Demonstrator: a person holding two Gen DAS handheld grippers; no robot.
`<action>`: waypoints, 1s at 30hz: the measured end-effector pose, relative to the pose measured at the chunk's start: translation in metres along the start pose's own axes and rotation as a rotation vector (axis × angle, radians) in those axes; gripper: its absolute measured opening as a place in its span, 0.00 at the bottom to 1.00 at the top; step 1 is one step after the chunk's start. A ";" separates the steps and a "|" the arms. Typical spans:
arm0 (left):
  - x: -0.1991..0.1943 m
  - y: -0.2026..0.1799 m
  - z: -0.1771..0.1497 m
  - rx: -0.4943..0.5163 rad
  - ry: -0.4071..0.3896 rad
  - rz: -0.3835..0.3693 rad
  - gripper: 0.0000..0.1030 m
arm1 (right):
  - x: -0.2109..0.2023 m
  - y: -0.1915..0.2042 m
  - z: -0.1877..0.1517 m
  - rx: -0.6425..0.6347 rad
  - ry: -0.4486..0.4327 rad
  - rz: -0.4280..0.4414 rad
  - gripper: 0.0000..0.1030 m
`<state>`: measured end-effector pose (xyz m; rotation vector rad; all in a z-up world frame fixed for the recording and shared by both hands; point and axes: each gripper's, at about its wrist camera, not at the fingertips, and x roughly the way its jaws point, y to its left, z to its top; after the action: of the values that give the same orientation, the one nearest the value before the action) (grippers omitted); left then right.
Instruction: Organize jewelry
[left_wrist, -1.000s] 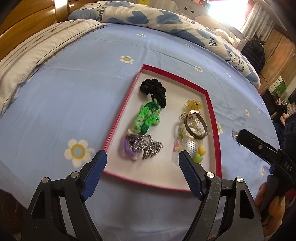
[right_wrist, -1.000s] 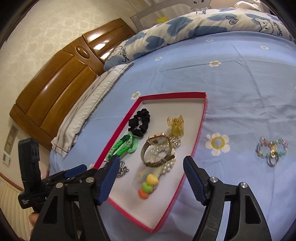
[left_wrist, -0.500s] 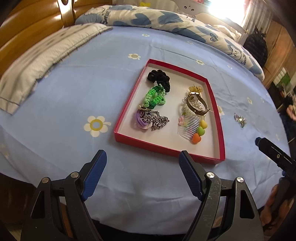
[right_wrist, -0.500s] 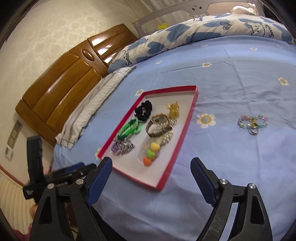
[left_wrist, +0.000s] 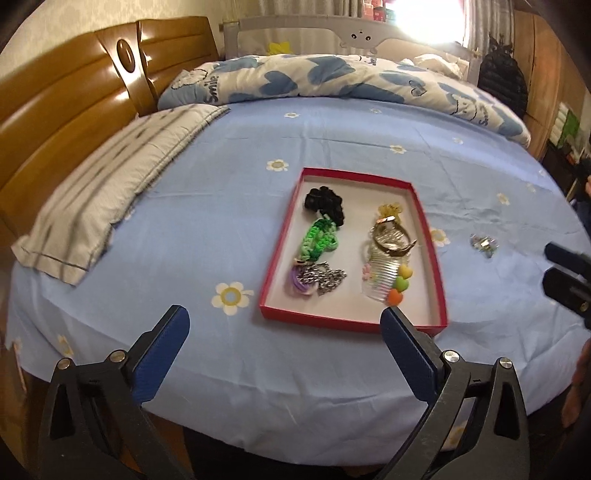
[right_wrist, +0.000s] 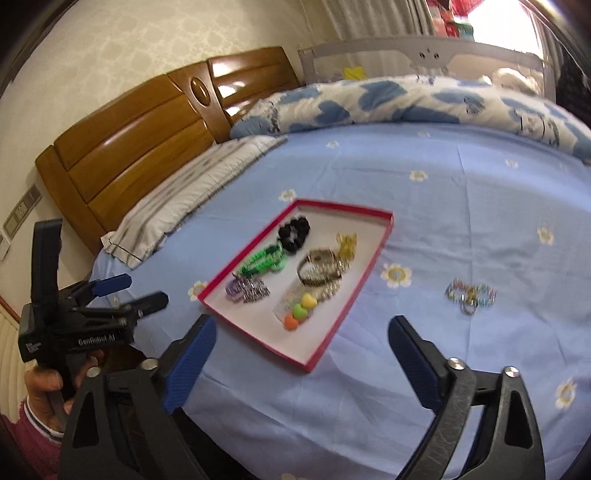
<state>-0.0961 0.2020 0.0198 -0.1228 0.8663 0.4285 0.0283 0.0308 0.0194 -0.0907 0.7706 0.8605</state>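
Both claws, left (left_wrist: 284, 332) and right (right_wrist: 301, 345), have just been opening, empty and farther from the red cardboard tray (left_wrist: 271, 275) on the cotton bedsheet (left_wrist: 221, 221).

The tray (left_wrist: 354, 325) lies on the bed (left_wrist: 221, 229) ahead of the left gripper (left_wrist: 284, 354). Ahead and right of the right gripper (right_wrist: 301, 354), a bracelet (right_wrist: 471, 291) lies outside the tray.

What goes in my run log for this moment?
left gripper: open, empty | right gripper: open, empty | beaded bracelet: on sheet, outside red tray
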 end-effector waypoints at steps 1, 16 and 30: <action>0.002 -0.001 -0.002 0.007 0.004 0.008 1.00 | 0.001 0.001 -0.001 -0.002 -0.004 -0.006 0.99; 0.031 -0.002 -0.027 -0.007 0.052 0.039 1.00 | 0.048 0.001 -0.040 0.024 0.096 -0.043 0.98; 0.030 -0.005 -0.030 0.017 0.026 0.074 1.00 | 0.062 -0.005 -0.048 0.039 0.099 -0.057 0.98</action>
<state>-0.0986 0.1990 -0.0230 -0.0807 0.9015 0.4899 0.0293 0.0499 -0.0565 -0.1212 0.8736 0.7910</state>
